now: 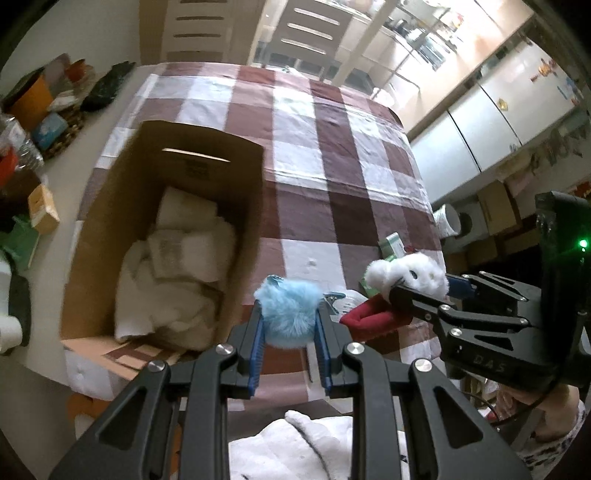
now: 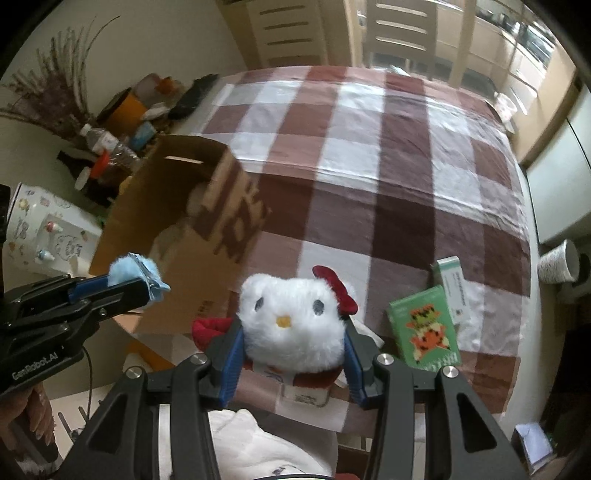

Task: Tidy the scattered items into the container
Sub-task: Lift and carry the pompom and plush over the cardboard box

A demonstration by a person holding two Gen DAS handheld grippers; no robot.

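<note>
My left gripper (image 1: 288, 317) is shut on a fluffy light-blue pom-pom (image 1: 286, 314) and holds it above the table, just right of the open cardboard box (image 1: 255, 192). The box holds white cloth items (image 1: 181, 266). My right gripper (image 2: 293, 339) is shut on a white plush cat head with a red bow (image 2: 295, 325), held above the table's near edge. The right gripper also shows in the left wrist view (image 1: 399, 286) with the plush (image 1: 406, 273). The left gripper shows in the right wrist view (image 2: 147, 284) with the pom-pom (image 2: 136, 273).
A green pixel-art box (image 2: 424, 325) and a white-green box (image 2: 452, 284) lie on the checked tablecloth (image 2: 369, 166) at the near right. A dark red item (image 1: 369, 317) lies by the plush. Clutter (image 1: 33, 122) lines the table's left side. Chairs (image 1: 306, 33) stand behind.
</note>
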